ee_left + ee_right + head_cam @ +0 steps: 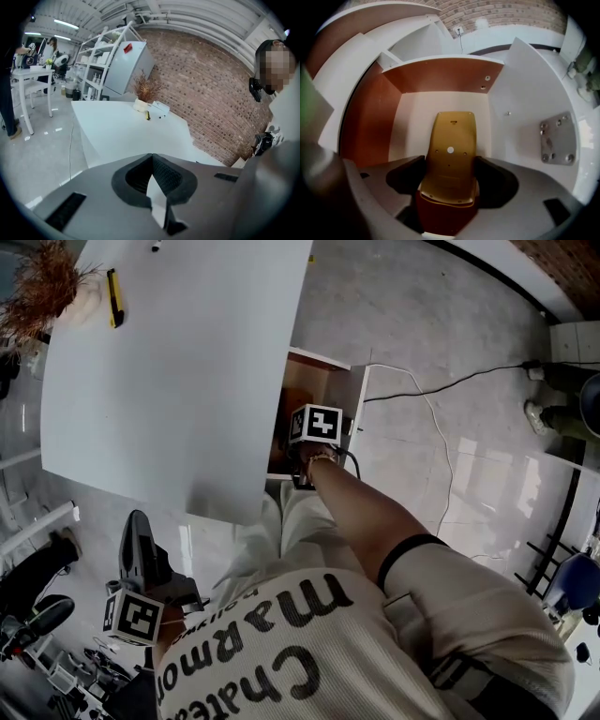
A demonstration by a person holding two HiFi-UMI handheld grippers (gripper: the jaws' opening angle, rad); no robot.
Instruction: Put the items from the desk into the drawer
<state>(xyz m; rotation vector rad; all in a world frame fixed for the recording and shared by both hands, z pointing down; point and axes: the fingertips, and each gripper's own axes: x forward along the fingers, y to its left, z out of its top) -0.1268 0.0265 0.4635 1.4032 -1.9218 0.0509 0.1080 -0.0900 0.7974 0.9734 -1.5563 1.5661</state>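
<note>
The right gripper point(450, 165) clamps a yellow flat device point(451, 145) by its sides over the open drawer point(410, 123). The left gripper point(151, 157) hangs closed and empty off the desk's point(124, 133) near edge.

Dark cable point(441, 385) across grey floor point(422, 306); brick wall point(211, 89)

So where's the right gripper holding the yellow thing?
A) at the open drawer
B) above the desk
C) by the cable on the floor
A: in the right gripper view, the right gripper grips the yellow thing with the drawer walls around it.
</note>
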